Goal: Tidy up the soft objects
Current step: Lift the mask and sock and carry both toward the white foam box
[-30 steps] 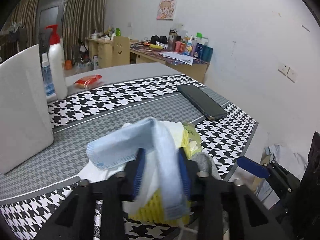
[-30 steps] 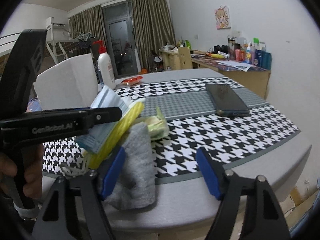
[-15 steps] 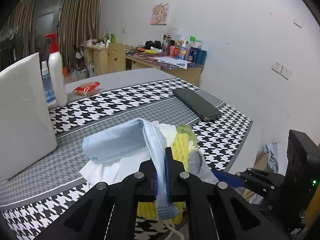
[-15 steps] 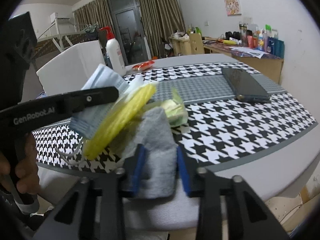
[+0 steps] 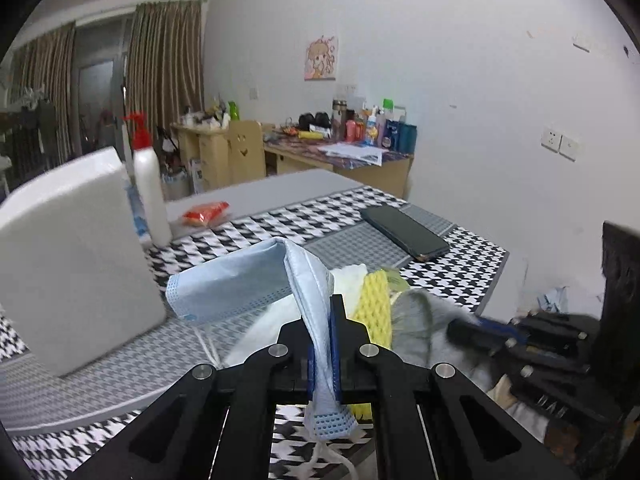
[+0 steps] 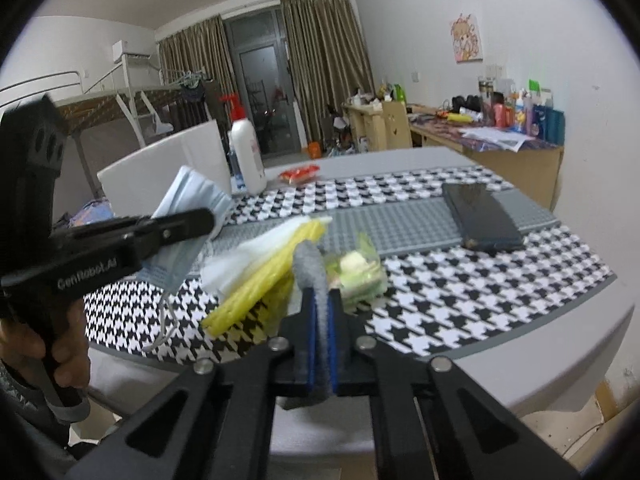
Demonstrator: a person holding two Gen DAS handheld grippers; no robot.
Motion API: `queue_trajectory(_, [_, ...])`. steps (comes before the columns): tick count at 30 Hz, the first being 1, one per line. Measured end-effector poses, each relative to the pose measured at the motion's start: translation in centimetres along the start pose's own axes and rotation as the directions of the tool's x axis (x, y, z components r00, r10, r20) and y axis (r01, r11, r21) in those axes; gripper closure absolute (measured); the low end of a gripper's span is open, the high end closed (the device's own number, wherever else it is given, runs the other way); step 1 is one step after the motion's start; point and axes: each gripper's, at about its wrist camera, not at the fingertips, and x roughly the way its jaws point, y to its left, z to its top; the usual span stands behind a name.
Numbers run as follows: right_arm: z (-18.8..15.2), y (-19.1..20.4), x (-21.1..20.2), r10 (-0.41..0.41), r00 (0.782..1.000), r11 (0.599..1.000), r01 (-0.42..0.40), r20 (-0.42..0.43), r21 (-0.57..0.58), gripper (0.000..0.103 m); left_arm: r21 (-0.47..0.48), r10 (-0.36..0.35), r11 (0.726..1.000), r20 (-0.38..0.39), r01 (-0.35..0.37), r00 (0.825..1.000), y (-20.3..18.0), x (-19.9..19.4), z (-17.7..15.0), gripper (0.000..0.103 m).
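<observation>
My left tool (image 5: 324, 344) pinches the blue mask (image 5: 256, 280), my right tool (image 6: 320, 344) the grey cloth (image 6: 310, 268); I should lift both slowly, clear of the yellow sponge (image 6: 256, 280).

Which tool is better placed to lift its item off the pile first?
Left, probably: the left tool pinches the blue mask lying topmost, while the right tool's grey cloth sits beside the yellow sponge.

"GenRobot.AI" in white on side of left gripper (image 6: 200, 222); no other txt legible.
</observation>
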Motion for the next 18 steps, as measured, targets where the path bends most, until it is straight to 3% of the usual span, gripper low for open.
queue_trajectory(18, [3.7, 3.1, -3.0, -0.025, 0.990, 0.999, 0.030, 0.140, -0.032, 0.096, 0.029, 0.104, 0.994, 0.076, -0.107, 0.992, 2.3, -4.2, 0.2, 0.097])
